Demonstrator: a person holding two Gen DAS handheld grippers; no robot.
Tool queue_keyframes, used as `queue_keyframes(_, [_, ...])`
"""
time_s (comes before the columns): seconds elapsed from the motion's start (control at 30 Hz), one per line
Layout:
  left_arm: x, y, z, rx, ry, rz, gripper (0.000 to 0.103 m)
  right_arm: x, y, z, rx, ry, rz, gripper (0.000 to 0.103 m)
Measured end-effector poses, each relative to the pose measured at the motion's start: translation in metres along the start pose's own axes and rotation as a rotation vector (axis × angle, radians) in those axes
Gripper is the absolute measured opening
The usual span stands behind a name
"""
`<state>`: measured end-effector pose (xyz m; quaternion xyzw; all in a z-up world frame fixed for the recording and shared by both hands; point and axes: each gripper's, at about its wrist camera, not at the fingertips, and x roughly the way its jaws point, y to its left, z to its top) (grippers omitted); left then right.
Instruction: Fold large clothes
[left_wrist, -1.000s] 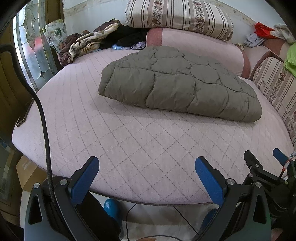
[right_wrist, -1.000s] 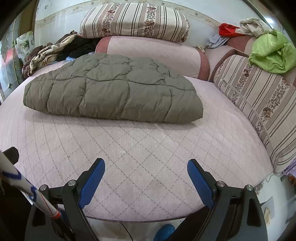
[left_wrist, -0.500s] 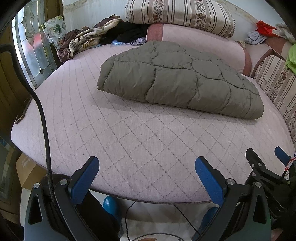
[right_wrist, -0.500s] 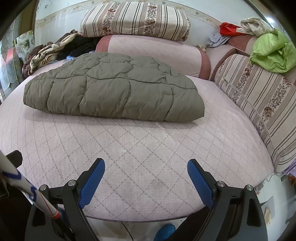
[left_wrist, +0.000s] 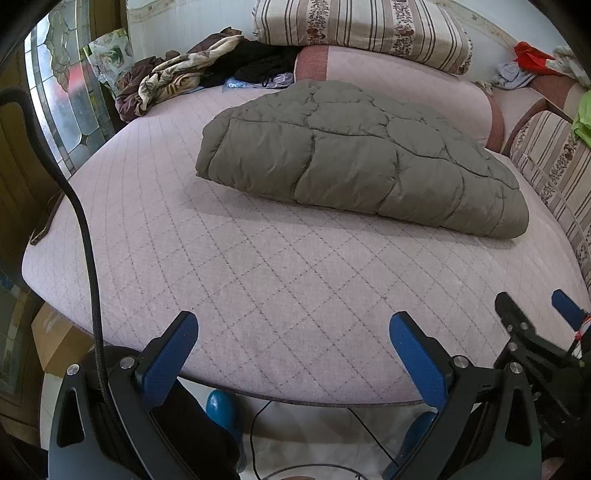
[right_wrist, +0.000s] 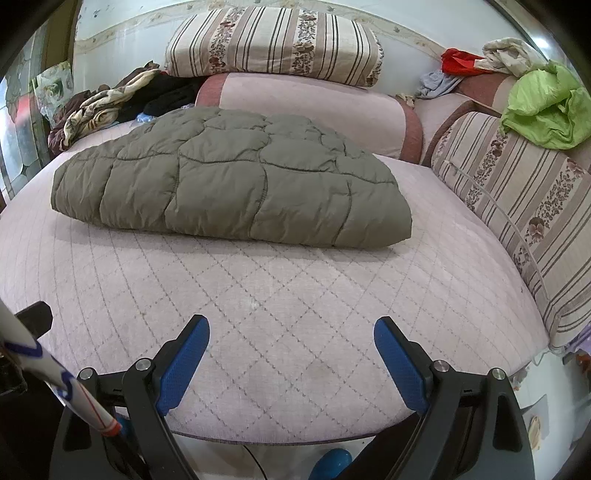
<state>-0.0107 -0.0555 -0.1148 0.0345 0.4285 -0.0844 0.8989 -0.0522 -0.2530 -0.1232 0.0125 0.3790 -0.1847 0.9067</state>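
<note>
An olive-grey quilted padded garment (left_wrist: 354, 158) lies folded into a thick bundle on the pink quilted bed (left_wrist: 258, 280), toward the back; it also shows in the right wrist view (right_wrist: 229, 177). My left gripper (left_wrist: 293, 326) is open and empty, over the bed's front edge, well short of the garment. My right gripper (right_wrist: 291, 330) is open and empty, also at the front edge, to the right of the left one. The right gripper's fingers (left_wrist: 517, 325) show in the left wrist view at the lower right.
Striped pillows (right_wrist: 273, 40) and a pink bolster (right_wrist: 314, 110) line the back. A pile of loose clothes (left_wrist: 177, 81) lies back left, a green cloth (right_wrist: 546, 110) on the striped cushions (right_wrist: 524, 206) at right. A glass door (left_wrist: 62, 96) stands at left. A cable (left_wrist: 88, 236) hangs left.
Both grippers have drifted slightly closer to the bed and tilted a little. The garment has not moved. Both stay open.
</note>
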Motion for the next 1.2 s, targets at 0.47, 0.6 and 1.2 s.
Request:
queue_keyframes(0.47, [-0.008,0.041,0.015,-0.114,-0.060,0.105,0.103,-0.023,0.034,0.050,-0.056,-0.133,0.101,0.099])
queue_keyframes(0.6, [-0.009,0.035,0.013,-0.097,-0.062,0.097,0.103,-0.016,0.025,0.033,-0.056,-0.101,0.077,0.099])
queue_keyframes(1.2, [-0.009,0.003,0.005,0.009,-0.081,0.099,0.103,-0.011,0.016,0.019,-0.059,-0.077,0.063,0.099])
